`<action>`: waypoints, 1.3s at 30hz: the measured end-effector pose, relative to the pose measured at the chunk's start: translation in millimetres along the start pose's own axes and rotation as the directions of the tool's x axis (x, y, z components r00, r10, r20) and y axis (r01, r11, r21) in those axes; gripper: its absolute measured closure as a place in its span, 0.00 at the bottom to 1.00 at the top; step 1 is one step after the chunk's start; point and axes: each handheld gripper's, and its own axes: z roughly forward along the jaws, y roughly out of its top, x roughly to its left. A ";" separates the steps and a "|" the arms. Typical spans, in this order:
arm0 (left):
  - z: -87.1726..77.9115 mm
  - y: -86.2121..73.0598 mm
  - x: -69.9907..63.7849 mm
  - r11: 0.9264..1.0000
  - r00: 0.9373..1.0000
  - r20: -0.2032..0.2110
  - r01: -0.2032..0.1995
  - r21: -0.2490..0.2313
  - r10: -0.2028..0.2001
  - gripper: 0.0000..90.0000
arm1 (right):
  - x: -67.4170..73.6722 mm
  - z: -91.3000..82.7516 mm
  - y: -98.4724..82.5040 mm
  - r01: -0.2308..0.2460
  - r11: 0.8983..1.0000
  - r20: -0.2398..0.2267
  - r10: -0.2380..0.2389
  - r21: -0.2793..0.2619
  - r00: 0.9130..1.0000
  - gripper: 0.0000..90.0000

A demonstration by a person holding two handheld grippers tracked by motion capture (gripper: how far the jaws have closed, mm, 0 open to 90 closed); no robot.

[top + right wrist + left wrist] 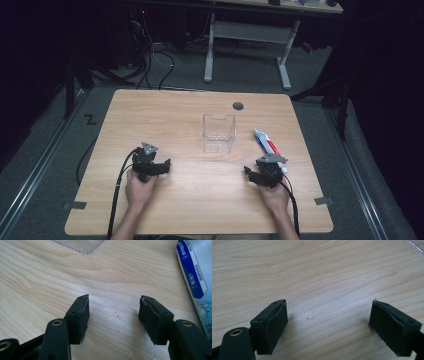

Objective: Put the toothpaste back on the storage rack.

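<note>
The right gripper (261, 170) partly hides the toothpaste tube (266, 144).

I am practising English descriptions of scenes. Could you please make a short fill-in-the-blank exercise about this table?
1. The clear container stands ____ the two grippers and farther from the person.
2. The toothpaste box lies beside the ____ gripper.
3. The left gripper has its jaws ____, with bare table between them.

Missing words: between; right; open

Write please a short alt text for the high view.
Two hands rest on a wooden table, each holding an open gripper: left gripper, right gripper. A clear plastic box stands mid-table; a toothpaste tube lies beside the right gripper.
</note>
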 end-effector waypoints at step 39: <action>0.1 0.1 -0.4 1.000 1.000 0.002 -0.004 -0.001 0.004 0.17 | 3.8 -1.9 -1.3 -0.022 1.000 0.022 0.022 -0.005 1.000 0.53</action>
